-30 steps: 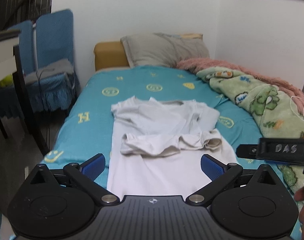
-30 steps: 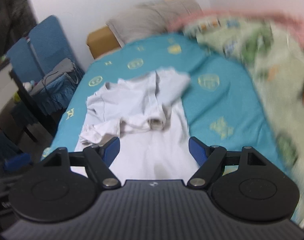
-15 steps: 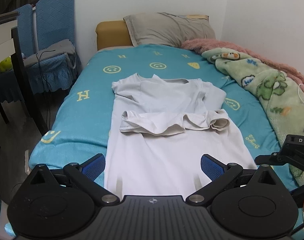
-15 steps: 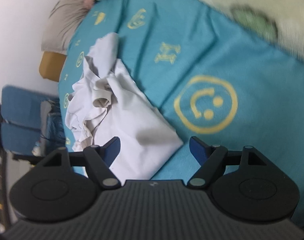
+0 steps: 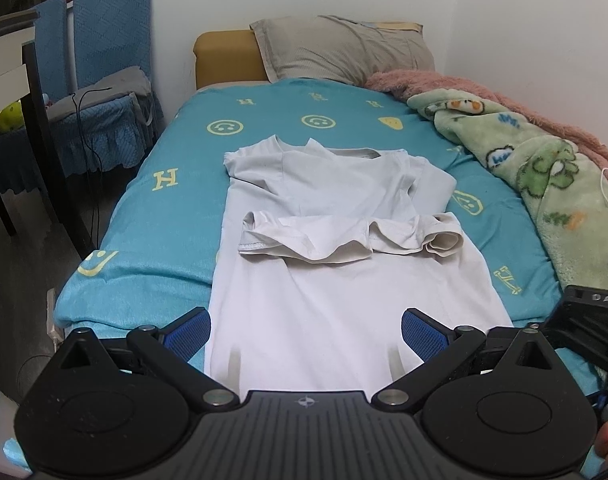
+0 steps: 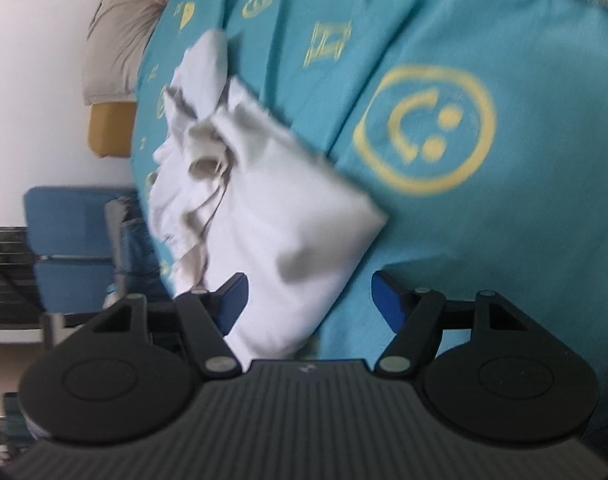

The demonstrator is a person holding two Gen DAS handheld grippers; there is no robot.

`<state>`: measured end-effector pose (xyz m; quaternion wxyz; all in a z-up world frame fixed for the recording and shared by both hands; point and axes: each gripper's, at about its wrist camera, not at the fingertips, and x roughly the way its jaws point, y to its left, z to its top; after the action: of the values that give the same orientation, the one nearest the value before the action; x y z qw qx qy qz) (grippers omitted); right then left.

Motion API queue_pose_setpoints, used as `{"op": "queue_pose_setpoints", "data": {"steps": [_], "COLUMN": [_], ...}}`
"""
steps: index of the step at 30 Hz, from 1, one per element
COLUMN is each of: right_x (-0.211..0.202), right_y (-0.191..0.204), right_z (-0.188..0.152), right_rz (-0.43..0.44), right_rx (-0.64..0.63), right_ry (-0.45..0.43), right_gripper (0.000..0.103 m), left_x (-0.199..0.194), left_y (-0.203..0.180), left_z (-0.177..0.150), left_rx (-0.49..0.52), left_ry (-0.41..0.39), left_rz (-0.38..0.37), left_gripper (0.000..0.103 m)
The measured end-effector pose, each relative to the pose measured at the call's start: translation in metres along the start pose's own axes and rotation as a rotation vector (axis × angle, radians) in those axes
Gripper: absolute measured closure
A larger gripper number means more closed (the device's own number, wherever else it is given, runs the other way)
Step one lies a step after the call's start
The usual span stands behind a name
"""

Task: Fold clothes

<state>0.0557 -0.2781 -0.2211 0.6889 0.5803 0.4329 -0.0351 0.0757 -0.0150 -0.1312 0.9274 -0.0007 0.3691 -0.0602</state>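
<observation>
white T-shirt [image 5: 344, 280]: flat on bed sheet [image 5: 164, 220], sleeves folded in | sheet print: "H", smileys | left hand-held gripper [image 5: 306, 330]: spread, empty | right hand-held gripper [image 6: 306, 300]: spread, empty, marked "DAS"

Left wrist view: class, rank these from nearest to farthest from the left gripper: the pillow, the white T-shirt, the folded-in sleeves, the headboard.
1. T-shirt: its hem lies between the open jaws of the left gripper.
2. Sleeves: mid-bed, across the shirt.
3. Pillow: at the bed's far end.
4. Headboard: behind the pillow, against the wall.
</observation>
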Motion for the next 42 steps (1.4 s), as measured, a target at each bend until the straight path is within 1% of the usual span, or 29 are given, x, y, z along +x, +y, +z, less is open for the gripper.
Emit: {"op": "queue_pose_setpoints", "data": {"steps": [2,3,4,6,8,9,10,12,15,17,19,21,22,24,27,29,32,34,37,39,42], "right_x": [0.005,0.005,0.003,0.0,0.0,0.0,0.001,0.0,-0.007,-0.012,-0.017,-0.022,-0.023,-0.026,-0.026,-0.027,-0.031,-0.034,-0.036,-0.036,-0.037], "right_y": [-0.002,-0.003,-0.002,-0.002,-0.004,-0.004,-0.005,-0.003,0.005,0.011,0.017,0.023,0.025,0.028,0.033,0.035,0.037,0.036,0.034,0.033,0.032], "right_z": [0.001,0.002,0.004,0.008,0.009,0.01,0.011,0.01,0.008,0.007,0.005,0.004,0.003,0.003,0.004,0.004,0.005,0.005,0.006,0.005,0.005], "right_rz": [0.017,0.021,0.012,-0.006,-0.014,-0.019,-0.022,-0.021,0.012,0.04,0.072,0.102,0.112,0.131,0.157,0.173,0.194,0.205,0.208,0.204,0.199], "right_rx": [0.028,0.038,0.038,0.039,0.05,0.056,0.058,0.046,0.008,-0.02,-0.043,-0.064,-0.074,-0.083,-0.091,-0.094,-0.098,-0.095,-0.09,-0.088,-0.085], "right_ry": [-0.009,-0.027,-0.063,-0.127,-0.144,-0.152,-0.158,-0.155,-0.179,-0.195,-0.206,-0.215,-0.218,-0.223,-0.225,-0.225,-0.227,-0.227,-0.225,-0.225,-0.226], "right_gripper": [0.032,0.033,0.036,0.054,0.062,0.07,0.074,0.087,0.094,0.095,0.096,0.096,0.096,0.096,0.096,0.096,0.096,0.096,0.096,0.096,0.096], "left_x": [-0.001,-0.001,-0.002,-0.004,-0.007,-0.008,-0.01,-0.011,-0.005,0.004,0.017,0.033,0.042,0.058,0.079,0.087,0.094,0.098,0.102,0.096,0.091], "left_y": [0.0,0.0,0.001,0.005,0.011,0.016,0.019,0.026,0.028,0.026,0.022,0.017,0.015,0.013,0.014,0.019,0.03,0.034,0.043,0.048,0.057], "left_z": [0.001,0.001,0.002,0.004,0.007,0.009,0.01,0.011,0.008,0.002,-0.008,-0.02,-0.026,-0.036,-0.044,-0.046,-0.048,-0.049,-0.052,-0.051,-0.052], "left_rx": [-0.006,-0.008,-0.016,-0.046,-0.109,-0.149,-0.196,-0.288,-0.373,-0.427,-0.492,-0.571,-0.61,-0.686,-0.769,-0.81,-0.849,-0.854,-0.883,-0.88,-0.927], "left_ry": [-0.002,-0.004,-0.002,0.002,0.009,0.018,0.03,0.052,0.107,0.155,0.219,0.281,0.308,0.347,0.367,0.358,0.324,0.309,0.275,0.209,0.14], "left_rz": [-0.003,-0.005,-0.011,-0.032,-0.091,-0.138,-0.196,-0.318,-0.48,-0.595,-0.706,-0.809,-0.837,-0.846,-0.84,-0.823,-0.777,-0.736,-0.672,-0.612,-0.59], "left_gripper": [0.0,0.0,0.0,0.0,0.0,0.0,0.0,0.0,0.0,0.001,0.001,0.001,0.001,0.003,0.004,0.004,0.004,0.005,0.011,0.015,0.015]}}
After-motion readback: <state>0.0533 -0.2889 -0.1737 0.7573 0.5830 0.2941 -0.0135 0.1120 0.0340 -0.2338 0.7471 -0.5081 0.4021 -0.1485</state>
